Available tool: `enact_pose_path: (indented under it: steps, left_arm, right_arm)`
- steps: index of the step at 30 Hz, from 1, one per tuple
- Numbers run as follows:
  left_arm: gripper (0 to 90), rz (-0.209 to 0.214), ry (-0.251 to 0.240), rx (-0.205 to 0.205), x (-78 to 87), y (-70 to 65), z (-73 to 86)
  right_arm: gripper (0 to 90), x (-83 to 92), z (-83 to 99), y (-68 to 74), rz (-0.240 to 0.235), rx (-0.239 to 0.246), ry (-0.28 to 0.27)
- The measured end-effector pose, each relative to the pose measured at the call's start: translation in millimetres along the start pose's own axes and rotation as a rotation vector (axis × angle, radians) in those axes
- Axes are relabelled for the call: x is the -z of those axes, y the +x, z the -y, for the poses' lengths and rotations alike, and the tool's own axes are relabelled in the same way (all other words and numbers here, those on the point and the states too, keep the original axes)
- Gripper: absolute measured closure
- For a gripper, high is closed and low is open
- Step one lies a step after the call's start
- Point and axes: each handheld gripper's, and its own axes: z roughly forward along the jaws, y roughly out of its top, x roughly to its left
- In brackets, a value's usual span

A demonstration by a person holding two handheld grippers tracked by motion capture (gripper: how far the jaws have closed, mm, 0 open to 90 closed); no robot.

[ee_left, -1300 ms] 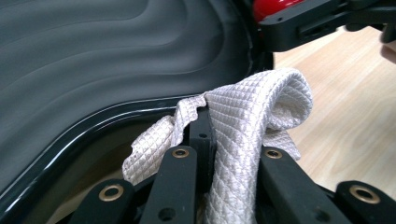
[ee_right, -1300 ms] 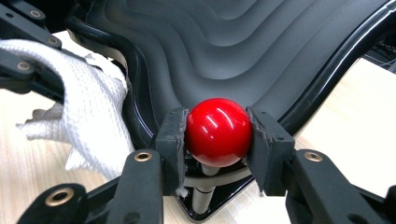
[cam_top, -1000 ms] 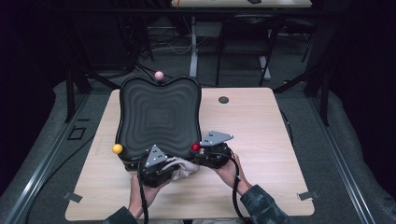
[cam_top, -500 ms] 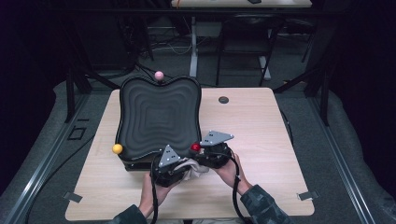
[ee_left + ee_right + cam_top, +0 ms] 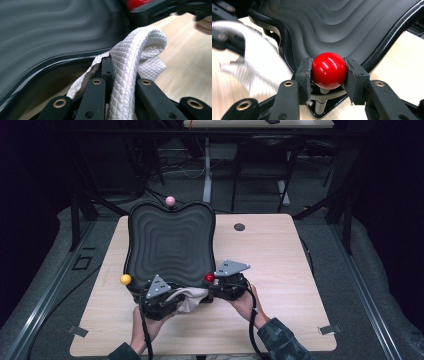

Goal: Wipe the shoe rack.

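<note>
Since one second ago, my left gripper is sliding along the near edge of the black wavy moulded tray, a little toward the right, and the white quilted cloth is going with it; my right gripper is staying where it was.

From the high view, I am seeing the tray on the pale wooden table, with a pink ball knob at its far edge, a yellow ball knob at its near left corner and a glossy red ball knob at its near right corner. The cloth is lying bunched between my two grippers, against the tray's near rim.

In the left gripper view, my jaws are clamping together on the cloth, which is folding over them in a soft loop just beside the tray rim. I am judging the cloth as light and limp, so it is needing a firm pinch on a gathered fold, otherwise it is slipping out while wiping.

In the right gripper view, my pads are pressing on both sides of the red knob, holding the tray steady. I think the knob is hard and slippery, so the grip should be staying at its widest middle.
</note>
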Motion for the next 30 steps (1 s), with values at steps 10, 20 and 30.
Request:
enact_pose_path:
  steps: [10,20,30]
  left_arm:
    - [83.0,-0.086,0.017,0.071,18.4,29.0,12.6]
    - [83.0,-0.153,0.037,0.134,56.6,54.1,34.7]
    - [83.0,-0.244,0.035,0.192,84.3,76.4,51.3]
  right_arm:
    - [60.0,-0.5,0.1,0.5,0.001,0.003,-0.005]
    - [60.0,-0.5,0.1,0.7,0.001,0.003,-0.005]
    - [60.0,-0.5,0.2,0.6,0.001,0.005,-0.005]
